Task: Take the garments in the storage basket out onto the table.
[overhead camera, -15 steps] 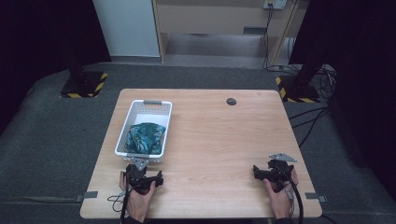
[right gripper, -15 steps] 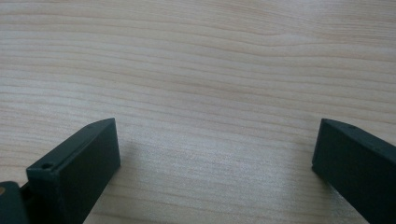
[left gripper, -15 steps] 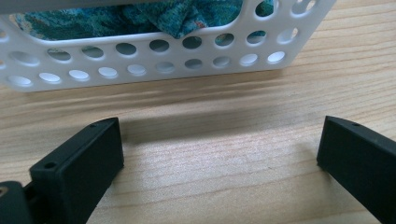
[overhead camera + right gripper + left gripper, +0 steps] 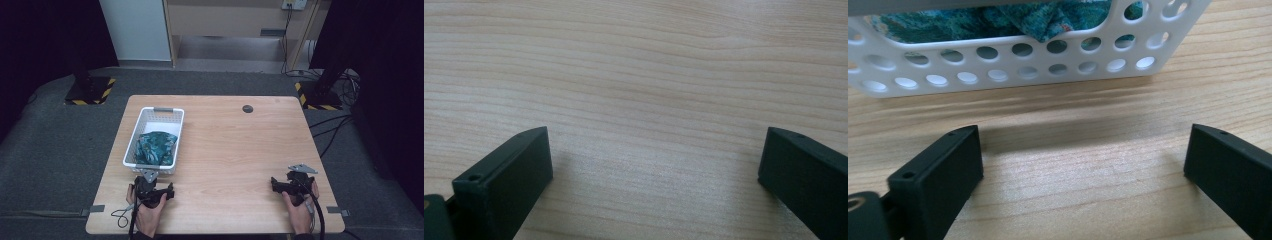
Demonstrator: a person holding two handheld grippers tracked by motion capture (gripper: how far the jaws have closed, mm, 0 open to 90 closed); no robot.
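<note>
We note the left gripper point(image 4: 156, 192) spread wide with nothing between its jaws, low over the table point(image 4: 235, 150), just short of the white basket point(image 4: 1013, 75). The right gripper point(image 4: 285, 186) is likewise spread and holds nothing, over bare wood. Teal cloth point(image 4: 156, 148) lies bunched inside the basket. Farther off, a dark disc point(image 4: 247, 108) sits near the table's far edge.

Low white perforated plastic basket point(image 4: 1013, 55) close ahead of the left gripper point(image 4: 1083, 165), bare light wooden tabletop point(image 4: 639, 75) before the right gripper point(image 4: 654, 170), wide-set jaws.
</note>
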